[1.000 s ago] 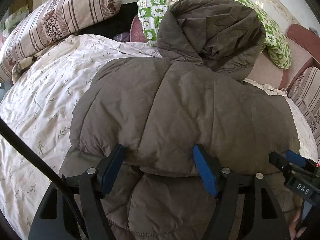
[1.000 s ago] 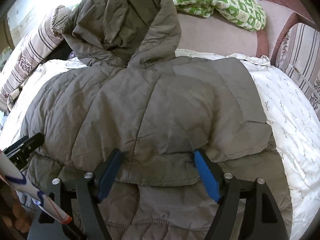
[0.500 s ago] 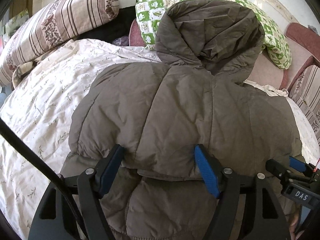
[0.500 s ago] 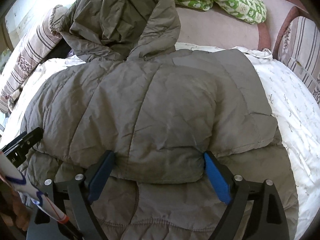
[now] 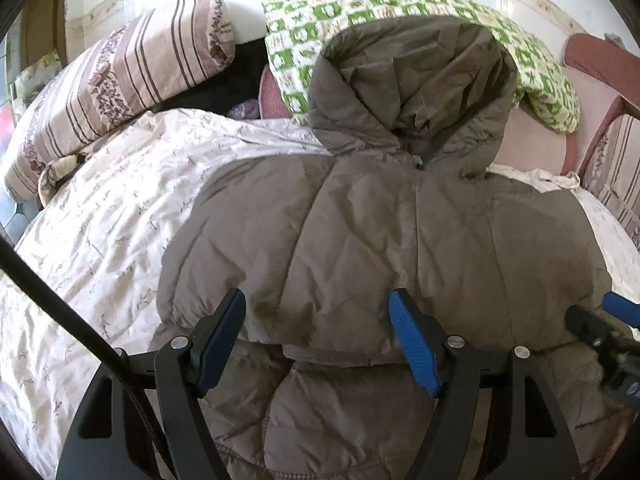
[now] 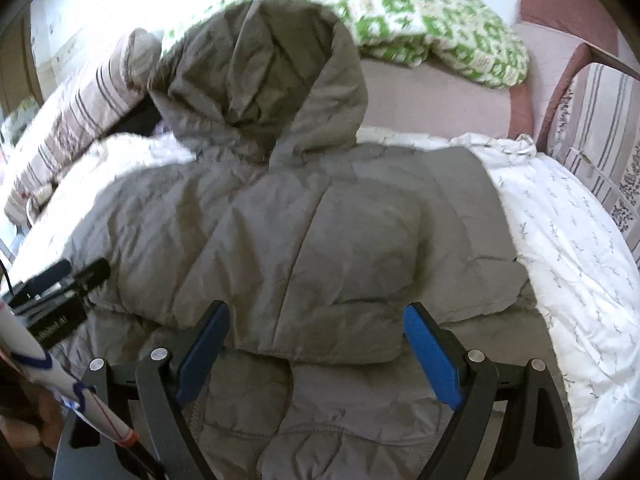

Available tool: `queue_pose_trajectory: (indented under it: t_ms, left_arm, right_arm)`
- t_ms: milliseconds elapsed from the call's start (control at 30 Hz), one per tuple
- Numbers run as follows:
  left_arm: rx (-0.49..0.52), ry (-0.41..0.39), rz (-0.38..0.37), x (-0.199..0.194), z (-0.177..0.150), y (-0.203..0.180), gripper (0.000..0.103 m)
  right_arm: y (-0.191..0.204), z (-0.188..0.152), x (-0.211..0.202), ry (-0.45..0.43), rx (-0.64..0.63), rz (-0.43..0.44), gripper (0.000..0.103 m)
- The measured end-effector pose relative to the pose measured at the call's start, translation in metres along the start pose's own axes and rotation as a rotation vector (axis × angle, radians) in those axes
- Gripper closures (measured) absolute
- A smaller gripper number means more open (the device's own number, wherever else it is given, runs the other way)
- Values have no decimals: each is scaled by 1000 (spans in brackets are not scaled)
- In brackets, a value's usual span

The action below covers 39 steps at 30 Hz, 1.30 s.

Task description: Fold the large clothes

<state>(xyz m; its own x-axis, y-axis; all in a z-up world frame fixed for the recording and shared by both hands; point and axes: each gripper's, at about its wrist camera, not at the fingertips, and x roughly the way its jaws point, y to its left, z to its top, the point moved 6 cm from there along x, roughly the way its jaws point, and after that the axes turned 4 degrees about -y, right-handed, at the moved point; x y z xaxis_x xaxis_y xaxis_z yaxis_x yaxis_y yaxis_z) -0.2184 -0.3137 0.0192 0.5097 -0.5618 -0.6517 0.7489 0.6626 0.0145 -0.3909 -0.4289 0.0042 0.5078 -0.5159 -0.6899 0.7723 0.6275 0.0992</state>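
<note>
We work on a grey-brown hooded puffer jacket (image 5: 360, 240) laid flat on the floral bedspread (image 5: 100, 240). Its hood (image 5: 408, 92) points far, resting against the green patterned pillow (image 5: 400, 12); a striped pillow (image 5: 120, 76) lies far left.

The jacket's upper part lies as a doubled layer over the near part, with the layer's edge (image 6: 320, 356) running left to right just beyond both grippers. We judge this placement is deliberate: the body is shortened toward the near side so the bundle becomes compact.

The left gripper (image 5: 320, 336) has its jaws spread wide, straddling the edge on the jacket's left half. Nothing is clamped between its blue pads (image 5: 412, 344).

The right gripper (image 6: 316, 344) is likewise spread wide and holds nothing; it sits over the right half.

We read the matched spacing of the two grippers as a way to handle the wide edge evenly. The thick padding may spring back if pressed unevenly.
</note>
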Motion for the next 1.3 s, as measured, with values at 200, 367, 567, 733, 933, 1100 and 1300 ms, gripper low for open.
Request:
queue_pose_trajectory:
  t_ms: [200,367,567,733,933,1100,1300]
  left_arm:
    - [13,-3,11,-2,0,-1,30]
    - [22,-35,36,-13,5,0,30]
    - [37,-101,56,-36,14,1,30]
    - [63,-155,66,-53,18,-2,30]
    - [102,-147,81,-55,16,-6,30]
    - [61,-149,79,-64,21,8,30]
    - [-46,-204,91,-85,47,48,29]
  right_arm:
    - [-3,-4,7,30,14,5,11]
    - [-2,1,-5,-3,20,1,11]
    - [-1,5,-22,-36,22,1,11]
    - [7,4,-31,-53,-9,-4,11]
    - [16,0,-27,-30,-20,19,11]
    - [10,7,-36,-41,9,32,11]
    - [6,32,-65,-72,58,66,12]
